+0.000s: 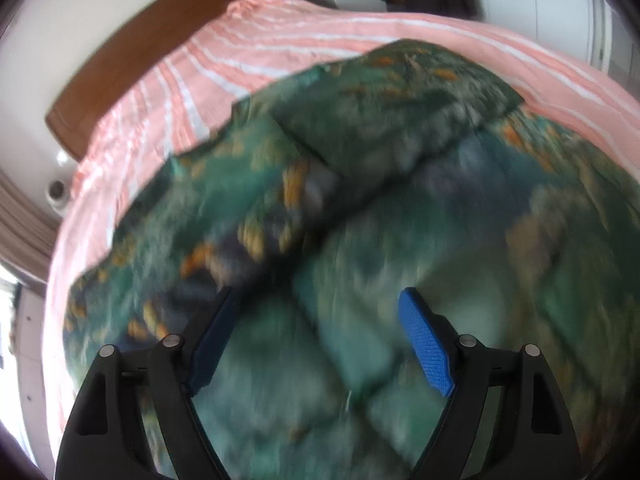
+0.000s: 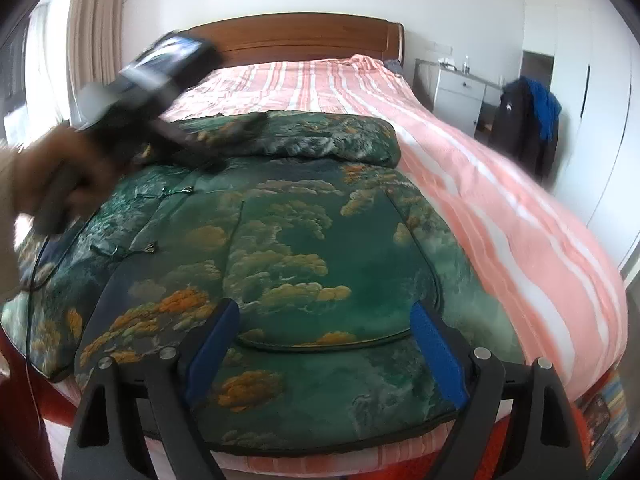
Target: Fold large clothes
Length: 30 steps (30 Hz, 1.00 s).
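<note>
A large green padded garment (image 2: 288,236) printed with orange and cream clouds lies spread over the foot of the bed. One part is folded over at its far end (image 2: 320,136). In the left wrist view the garment (image 1: 360,208) fills the frame, blurred. My left gripper (image 1: 316,300) is open and empty just above the cloth. It also shows in the right wrist view (image 2: 208,148), blurred, held by a hand over the garment's far left. My right gripper (image 2: 324,308) is open and empty above the garment's near edge.
The bed has a pink and white striped cover (image 2: 480,184) and a wooden headboard (image 2: 304,36). A white drawer unit (image 2: 460,92) and a chair hung with dark and blue clothes (image 2: 524,120) stand to the right. Curtains (image 2: 96,28) hang at the left.
</note>
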{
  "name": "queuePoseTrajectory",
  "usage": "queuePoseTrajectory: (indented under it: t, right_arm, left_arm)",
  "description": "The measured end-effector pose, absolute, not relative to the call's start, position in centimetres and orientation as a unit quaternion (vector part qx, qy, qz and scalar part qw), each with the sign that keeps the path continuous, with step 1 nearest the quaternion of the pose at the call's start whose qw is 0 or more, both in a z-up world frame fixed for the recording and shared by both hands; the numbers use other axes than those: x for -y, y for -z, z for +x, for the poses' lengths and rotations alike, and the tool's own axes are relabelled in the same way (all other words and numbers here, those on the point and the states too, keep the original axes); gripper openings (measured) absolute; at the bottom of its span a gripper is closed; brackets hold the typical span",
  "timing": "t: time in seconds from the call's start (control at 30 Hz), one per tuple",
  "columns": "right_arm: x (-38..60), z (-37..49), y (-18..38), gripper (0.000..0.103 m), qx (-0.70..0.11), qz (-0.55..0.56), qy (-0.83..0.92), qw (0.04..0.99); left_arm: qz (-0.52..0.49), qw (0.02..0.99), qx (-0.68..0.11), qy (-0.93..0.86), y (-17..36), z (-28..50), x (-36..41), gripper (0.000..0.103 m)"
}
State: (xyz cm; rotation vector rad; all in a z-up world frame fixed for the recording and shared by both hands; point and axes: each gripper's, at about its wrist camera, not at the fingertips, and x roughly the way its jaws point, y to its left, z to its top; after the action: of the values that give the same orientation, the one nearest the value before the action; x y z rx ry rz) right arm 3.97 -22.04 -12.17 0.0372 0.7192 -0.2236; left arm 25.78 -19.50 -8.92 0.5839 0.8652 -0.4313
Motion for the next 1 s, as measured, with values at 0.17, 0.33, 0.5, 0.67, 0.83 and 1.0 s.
queuePoseTrajectory:
  t: [0.17,0.33,0.5,0.67,0.83,1.0]
  right_arm:
    - [23.1,4.5,12.5,0.087,-0.356,0.04,0.111,0.927]
    - [22.8,5.0,12.8,0.087,-0.361,0.037,0.103,0.926]
    - [22.3,4.7,12.8,0.087,-0.358,0.029,0.102,0.928]
    - [22.5,4.6,12.8,0.087,-0.356,0.034,0.105,0.928]
    - [22.8,4.5,12.6,0.087,-0.351,0.04,0.099,0.93]
    - [23.0,4.3,12.5,0.087,-0.349,0.046,0.098,0.931]
  left_arm:
    - [0.177,0.87,-0.43,0.166,5.0,26.3,11.7,0.093]
    - [0.085,0.909,-0.405,0.043,3.5,31.9,3.5,0.101]
    - [0.082,0.865,-0.492,-0.044,9.8,36.3,-0.5,0.098]
    - [0.078,0.89,-0.449,0.006,5.7,33.9,2.0,0.097]
    - [0.102,0.904,-0.405,0.092,1.1,32.1,8.2,0.098]
    - [0.176,0.892,-0.382,0.163,1.5,31.0,16.2,0.099]
